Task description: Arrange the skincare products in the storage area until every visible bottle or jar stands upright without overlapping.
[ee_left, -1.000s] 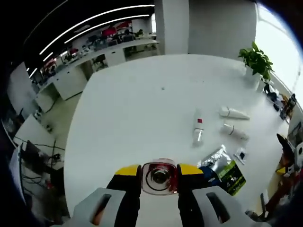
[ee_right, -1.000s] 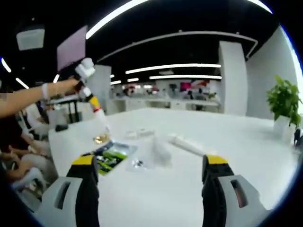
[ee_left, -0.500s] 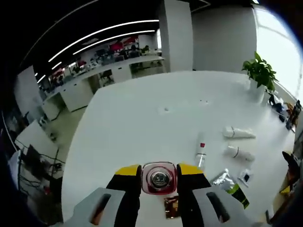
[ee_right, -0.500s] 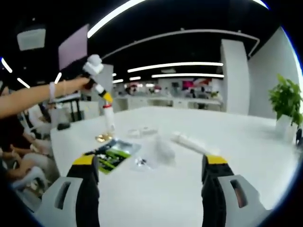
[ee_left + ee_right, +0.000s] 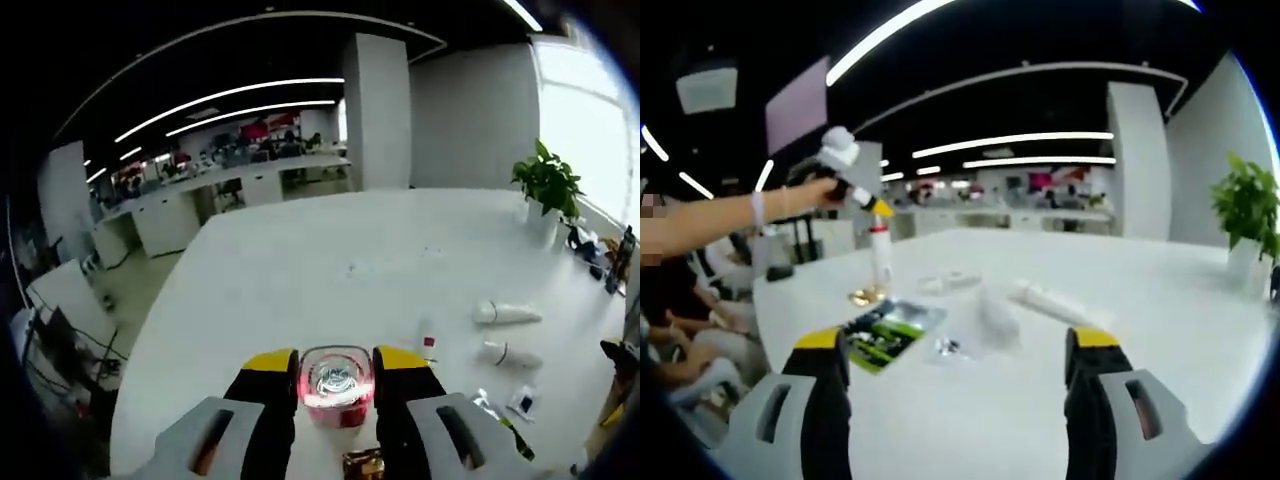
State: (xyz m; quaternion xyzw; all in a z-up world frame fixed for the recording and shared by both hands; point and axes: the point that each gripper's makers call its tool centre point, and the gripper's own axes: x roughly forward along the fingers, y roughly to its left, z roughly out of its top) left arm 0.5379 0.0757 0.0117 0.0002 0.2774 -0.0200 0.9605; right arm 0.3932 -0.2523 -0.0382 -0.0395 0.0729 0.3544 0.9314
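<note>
My left gripper (image 5: 336, 362) is shut on a clear bottle (image 5: 336, 388) with a red top, seen end-on between its yellow-tipped jaws. From the right gripper view, that left gripper (image 5: 864, 198), held by a person's hand, keeps the bottle (image 5: 880, 256) upright with its base at a gold piece (image 5: 868, 296) on the white table (image 5: 1160, 300). Two white tubes (image 5: 510, 313) (image 5: 505, 354) and a small red-marked bottle (image 5: 428, 346) lie flat to the right. My right gripper (image 5: 957, 342) is open above the table, with the lying tubes (image 5: 1050, 300) (image 5: 990, 318) beyond it.
A green packet (image 5: 880, 340) and a small clear sachet (image 5: 945, 347) lie near the bottle. A potted plant (image 5: 548, 182) stands at the table's far corner. Seated people are beyond the table edge on the left of the right gripper view. Desks fill the room behind.
The left gripper has swung the bottle from a slant to upright and lowered it toward the gold piece. The right gripper has stayed open and still.
</note>
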